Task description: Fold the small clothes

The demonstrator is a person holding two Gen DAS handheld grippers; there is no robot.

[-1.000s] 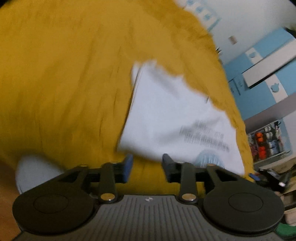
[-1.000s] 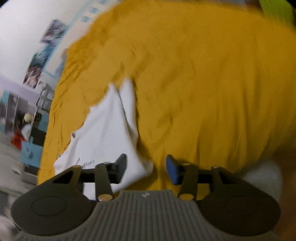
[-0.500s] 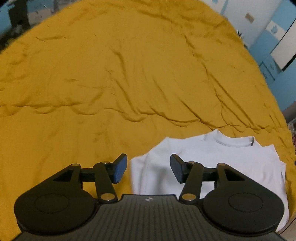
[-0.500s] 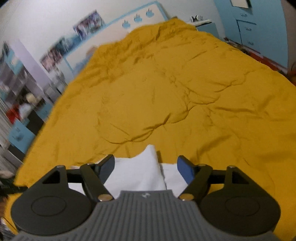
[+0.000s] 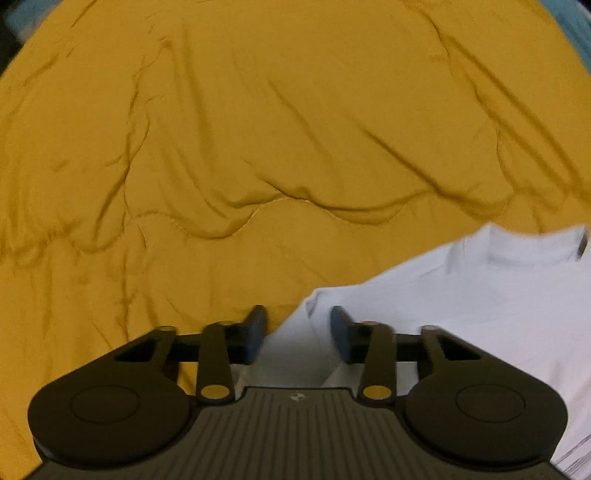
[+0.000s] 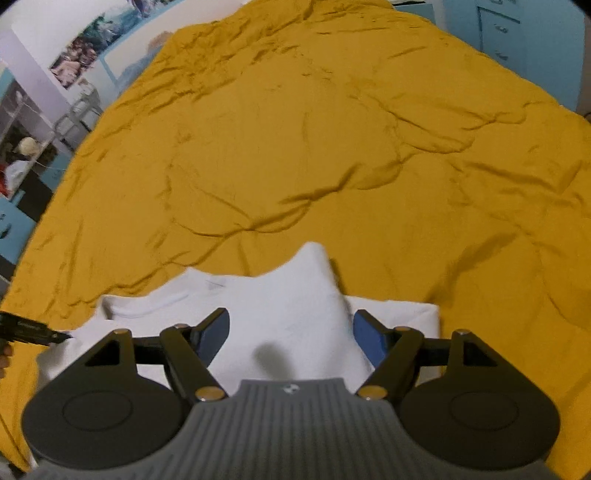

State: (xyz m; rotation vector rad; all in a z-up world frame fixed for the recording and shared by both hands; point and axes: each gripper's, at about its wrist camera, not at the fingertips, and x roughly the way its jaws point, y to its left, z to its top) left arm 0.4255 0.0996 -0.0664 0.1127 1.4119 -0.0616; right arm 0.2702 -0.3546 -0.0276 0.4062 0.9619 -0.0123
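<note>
A small white T-shirt (image 5: 461,295) lies flat on a mustard yellow bedspread (image 5: 258,129), its neckband (image 5: 528,254) at the far side. My left gripper (image 5: 299,330) points down over the shirt's left sleeve corner. Its jaws are closing, with white cloth between the fingers and a gap still showing. In the right wrist view the shirt (image 6: 280,295) has a raised peak of cloth. My right gripper (image 6: 291,332) stands wide open astride that peak, pads apart from it. A black tool tip (image 6: 33,328) touches the shirt's left edge.
The bedspread (image 6: 314,147) stretches far ahead, wrinkled. Blue cabinets (image 6: 498,33) stand beyond its far right corner. Posters (image 6: 81,55) hang on the wall at the far left, with shelves of clutter (image 6: 22,155) below them.
Both views have settled from a blurred sweep to the shirt's near edge. The left jaws have narrowed over the sleeve corner. The right jaws have widened and the shirt's peak has come closer between them.
</note>
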